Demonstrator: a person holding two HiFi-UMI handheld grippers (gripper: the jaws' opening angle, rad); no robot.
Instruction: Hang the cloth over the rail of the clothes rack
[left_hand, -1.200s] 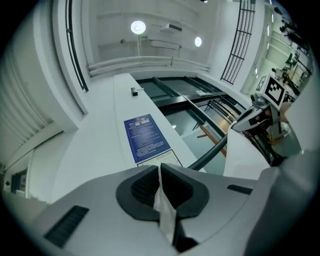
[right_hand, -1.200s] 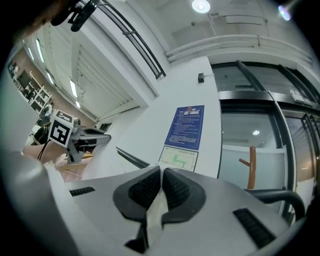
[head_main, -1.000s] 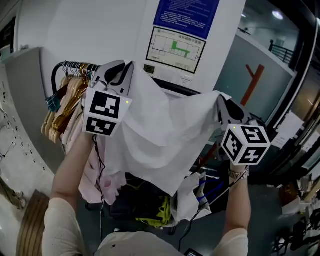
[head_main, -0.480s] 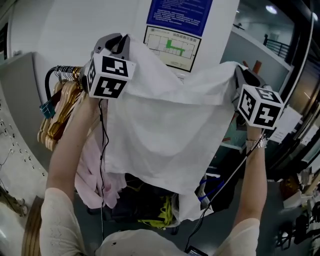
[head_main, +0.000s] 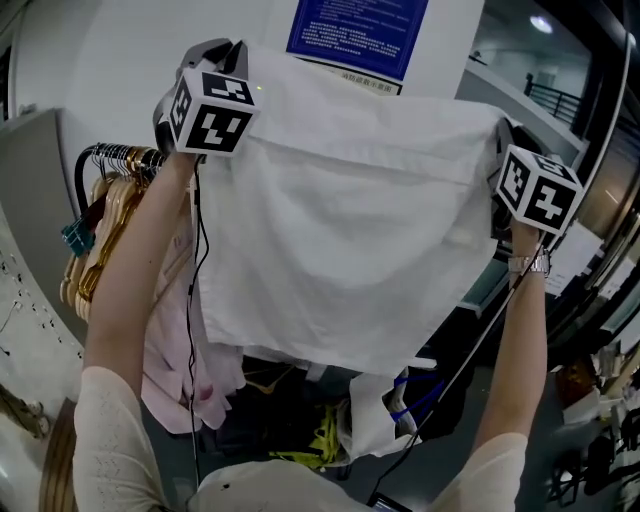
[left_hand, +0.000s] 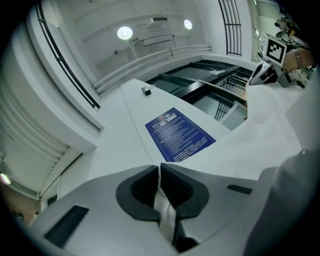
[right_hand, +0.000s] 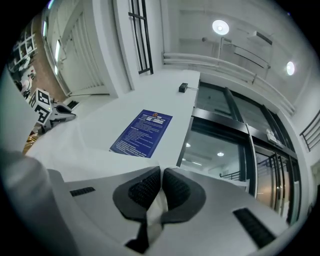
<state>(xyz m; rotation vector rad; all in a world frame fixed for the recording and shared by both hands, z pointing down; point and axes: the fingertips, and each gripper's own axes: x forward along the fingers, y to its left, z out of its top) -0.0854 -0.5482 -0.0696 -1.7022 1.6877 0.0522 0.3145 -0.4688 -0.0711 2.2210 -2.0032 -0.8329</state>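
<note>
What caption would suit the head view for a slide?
Left gripper and right gripper, each shut on a top corner, hold the white cloth spread high beside the wooden hangers.

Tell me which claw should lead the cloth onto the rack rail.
Probably left. The left claw, shut on a corner of the cloth, is close to the rail with the hangers. The right claw grips the far corner.
</note>
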